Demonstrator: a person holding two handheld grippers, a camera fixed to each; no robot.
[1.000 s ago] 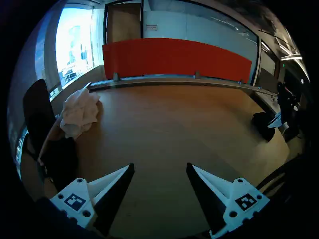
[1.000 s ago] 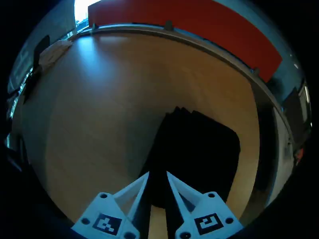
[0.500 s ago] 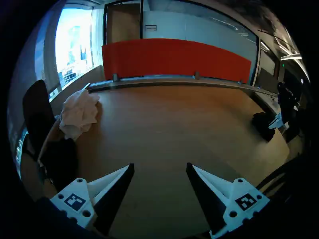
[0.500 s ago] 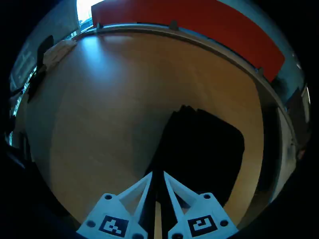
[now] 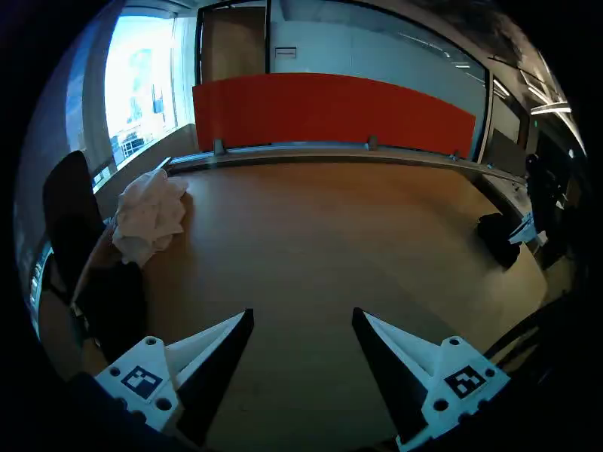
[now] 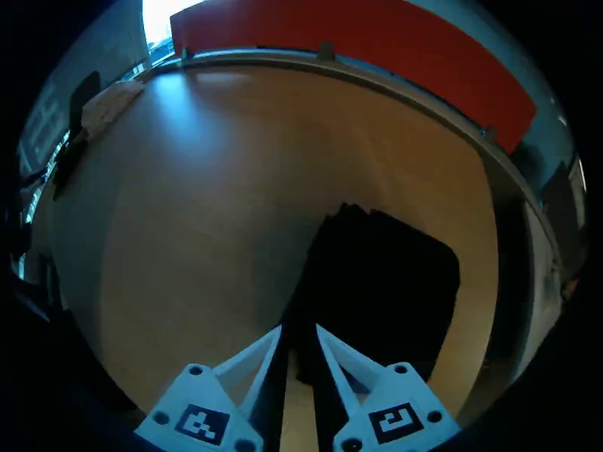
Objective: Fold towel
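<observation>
Tongs check: left tongs (image 5: 301, 315) spread wide over the wooden worktop (image 5: 316, 226), with a crumpled white cloth (image 5: 151, 215) well ahead and off to their left. Right tongs (image 6: 298, 330) are nearly together, a slim gap showing. The dark folded towel (image 6: 384, 286) lies flat just ahead, its near edge between the tips. Pinching or not, cannot tell.

Office, it seems: long light-wood desk (image 5: 316, 226), curved red divider panel (image 5: 332, 109) along far edge, glass partition wall (image 5: 392, 53) behind, black high-back chair (image 5: 68, 203), large bright window (image 5: 139, 83).
</observation>
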